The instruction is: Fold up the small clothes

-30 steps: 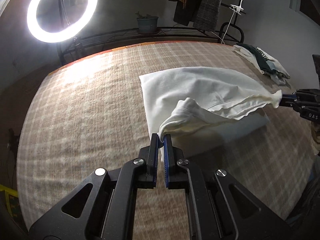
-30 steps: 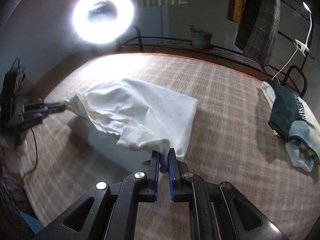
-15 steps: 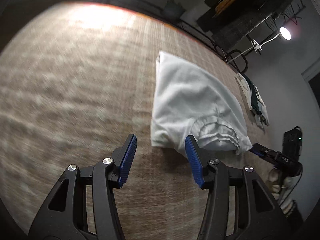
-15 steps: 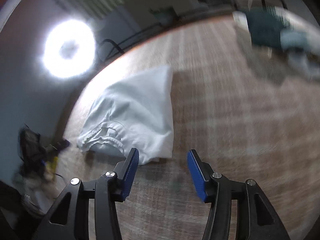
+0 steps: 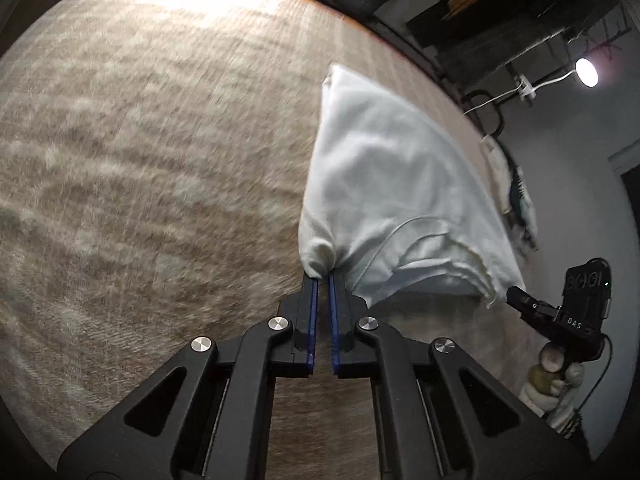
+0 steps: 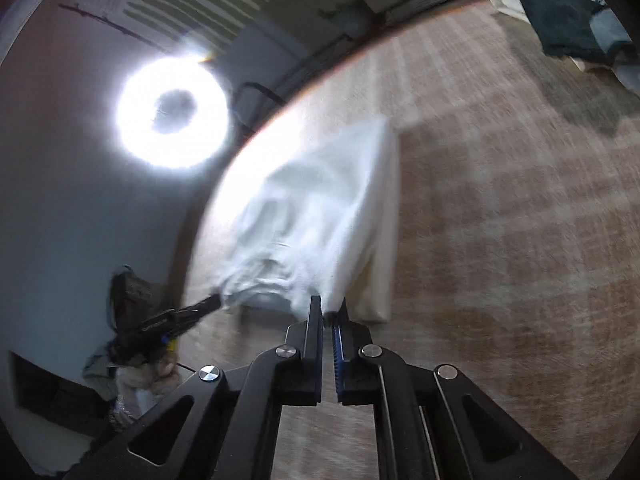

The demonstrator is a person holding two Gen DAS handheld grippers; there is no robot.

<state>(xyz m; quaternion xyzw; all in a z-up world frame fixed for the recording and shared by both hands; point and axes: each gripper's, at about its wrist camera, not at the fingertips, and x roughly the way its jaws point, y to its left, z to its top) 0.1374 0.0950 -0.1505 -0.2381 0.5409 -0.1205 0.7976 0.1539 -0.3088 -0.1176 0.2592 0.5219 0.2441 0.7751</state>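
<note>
A white garment (image 5: 384,184) lies partly folded on the plaid tan table cover (image 5: 140,160). My left gripper (image 5: 323,276) is shut on its near left corner, which bunches up at the fingertips. The right gripper (image 5: 516,294) shows at the right of the left wrist view, pinching the garment's other near corner. In the right wrist view the right gripper (image 6: 329,306) is shut on the near edge of the white garment (image 6: 320,216), and the left gripper (image 6: 210,303) holds the corner at the left. The near edge is lifted between them.
A pile of dark green and pale clothes (image 6: 568,24) lies at the table's far right, also in the left wrist view (image 5: 518,204). A ring light (image 6: 172,112) glares behind the table. A rack with hanging clothes (image 5: 500,12) and a lamp (image 5: 586,73) stand behind.
Both grippers let go of the garment and opened half a second ago. Now both have shut again on its near corners and lift that edge.
</note>
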